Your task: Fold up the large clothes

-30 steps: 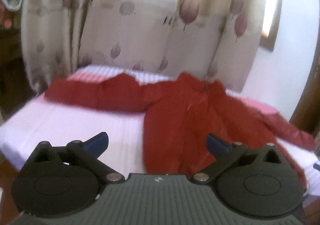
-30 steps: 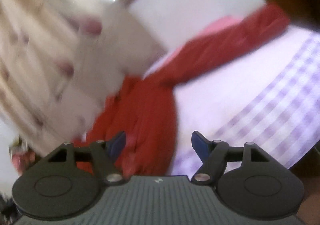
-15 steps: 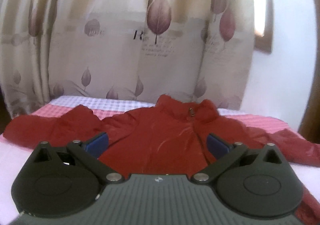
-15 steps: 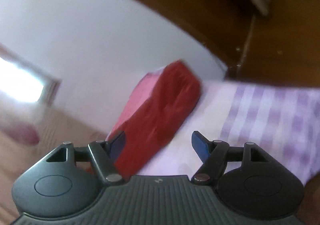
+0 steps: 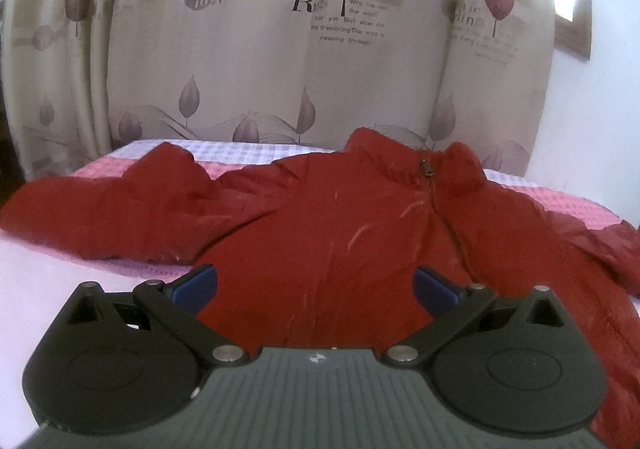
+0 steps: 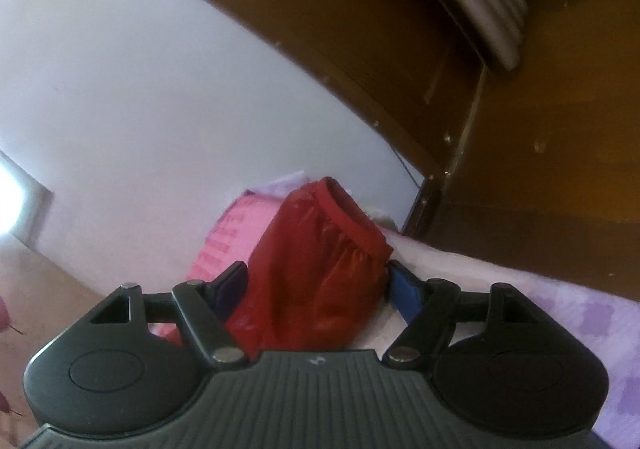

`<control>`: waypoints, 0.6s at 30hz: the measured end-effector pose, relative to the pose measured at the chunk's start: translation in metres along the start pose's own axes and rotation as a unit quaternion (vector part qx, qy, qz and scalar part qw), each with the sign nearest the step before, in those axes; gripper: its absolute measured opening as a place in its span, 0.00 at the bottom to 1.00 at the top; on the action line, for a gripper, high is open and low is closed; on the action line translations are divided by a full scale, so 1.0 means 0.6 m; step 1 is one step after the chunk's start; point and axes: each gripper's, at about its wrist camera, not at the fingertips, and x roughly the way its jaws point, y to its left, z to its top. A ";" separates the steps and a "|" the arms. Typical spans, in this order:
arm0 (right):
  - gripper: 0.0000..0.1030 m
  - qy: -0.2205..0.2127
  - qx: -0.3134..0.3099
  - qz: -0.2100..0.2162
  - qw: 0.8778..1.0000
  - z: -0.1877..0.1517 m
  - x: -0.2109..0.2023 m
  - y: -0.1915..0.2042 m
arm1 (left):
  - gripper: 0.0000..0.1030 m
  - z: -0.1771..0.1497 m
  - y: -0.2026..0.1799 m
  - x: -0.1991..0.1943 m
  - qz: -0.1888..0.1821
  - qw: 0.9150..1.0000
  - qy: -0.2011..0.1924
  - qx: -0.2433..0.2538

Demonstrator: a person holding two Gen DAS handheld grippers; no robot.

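A red padded jacket (image 5: 340, 217) lies front up on the bed (image 5: 48, 281), zip (image 5: 426, 169) closed and collar toward the curtain. One sleeve (image 5: 120, 209) stretches out to the left. My left gripper (image 5: 315, 285) hovers low over the jacket's lower front, jaws wide open and holding nothing. In the right wrist view the other sleeve (image 6: 320, 261) lies between the fingers of my right gripper (image 6: 319, 288), its elastic cuff (image 6: 352, 217) pointing away. These jaws stand wide on either side of the sleeve and do not squeeze it.
A leaf-print curtain (image 5: 240, 49) hangs behind the bed. The sheet has a pink band (image 6: 228, 233) and lilac checks (image 6: 592, 329). A white wall (image 6: 160, 89) and dark wooden furniture (image 6: 540, 169) stand just past the sleeve's cuff.
Both grippers came closer to the jacket and lower. The right one swung from the jacket body out along the sleeve, and the cuff end now sits between its jaws. Neither gripper's opening changed.
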 end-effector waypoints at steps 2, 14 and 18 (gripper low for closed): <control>0.72 0.001 -0.009 -0.011 1.000 0.004 0.005 0.010 | 1.00 -0.001 0.004 0.004 -0.001 1.000 0.007 -0.005; 0.09 0.020 -0.009 -0.016 1.000 0.022 0.017 0.002 | 1.00 0.001 0.000 0.001 -0.017 1.000 0.010 -0.010; 0.09 -0.019 -0.001 0.042 0.999 0.039 -0.035 0.058 | 1.00 0.017 0.005 -0.027 -0.033 0.999 -0.012 -0.019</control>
